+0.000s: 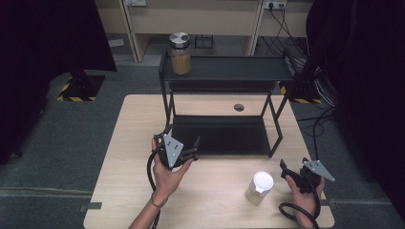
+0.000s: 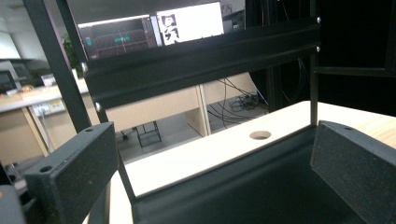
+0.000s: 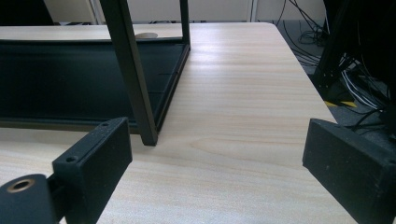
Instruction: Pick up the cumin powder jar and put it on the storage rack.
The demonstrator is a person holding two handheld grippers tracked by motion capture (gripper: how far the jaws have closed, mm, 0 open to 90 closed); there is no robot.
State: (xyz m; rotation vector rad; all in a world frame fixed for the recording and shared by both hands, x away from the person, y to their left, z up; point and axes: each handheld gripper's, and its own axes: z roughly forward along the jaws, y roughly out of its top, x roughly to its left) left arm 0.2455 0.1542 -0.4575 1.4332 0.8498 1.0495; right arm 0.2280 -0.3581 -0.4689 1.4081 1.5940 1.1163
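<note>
A black two-tier metal rack (image 1: 224,71) stands on the light wooden table (image 1: 215,191). On its top shelf, at the left end, sits a glass jar (image 1: 180,53) with amber contents and a silver lid. A white-lidded jar (image 1: 259,187) stands on the table at the front right. My left gripper (image 1: 184,139) is open at the front left corner of the rack's lower shelf (image 2: 243,186), nothing between its fingers. My right gripper (image 1: 292,170) is open just right of the white-lidded jar, low over the table, facing the rack's front right leg (image 3: 133,79).
A round cable hole (image 1: 239,107) pierces the table behind the rack. The table's right edge (image 3: 303,70) is close to my right gripper, with cables on the floor beyond. Wooden desks and dark curtains stand at the back.
</note>
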